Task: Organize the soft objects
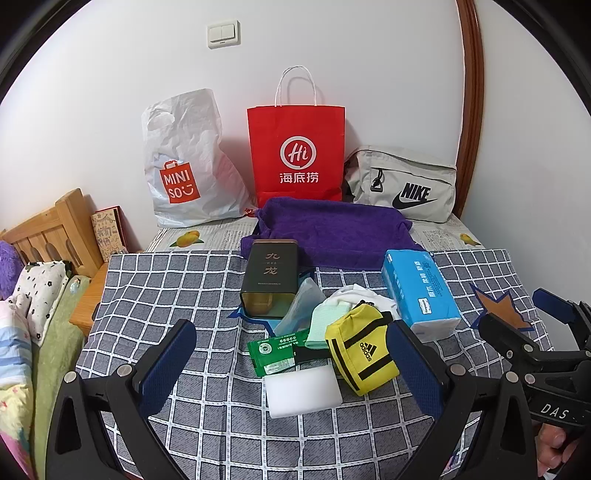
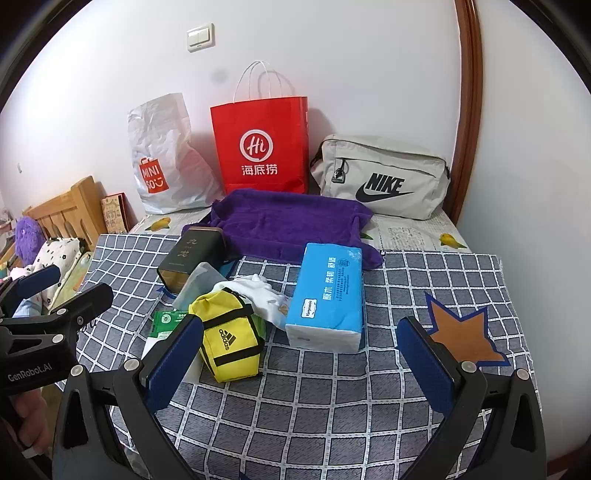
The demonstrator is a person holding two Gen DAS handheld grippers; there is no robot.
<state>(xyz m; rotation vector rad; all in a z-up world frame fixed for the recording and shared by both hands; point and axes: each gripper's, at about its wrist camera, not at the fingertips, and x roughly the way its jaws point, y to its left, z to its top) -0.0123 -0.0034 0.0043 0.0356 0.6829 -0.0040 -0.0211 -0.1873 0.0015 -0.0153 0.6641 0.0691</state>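
Yellow pouch is lying mid-cloth, touching the white sponge and just beside the blue tissue pack. Both grippers, left and right, are hovering spread wide, holding nothing. Bare checked cloth is stretching toward the near edge; the purple towel is lying behind.

A plain white wall backs the scene, a double light switch mounted high on it. A dark wooden door frame runs up the right side. The table stands against the wall under a grey checked cloth, with newspaper showing along its far edge. To the left, a pale wooden headboard rises above a bed with floral bedding. Light is even and soft.
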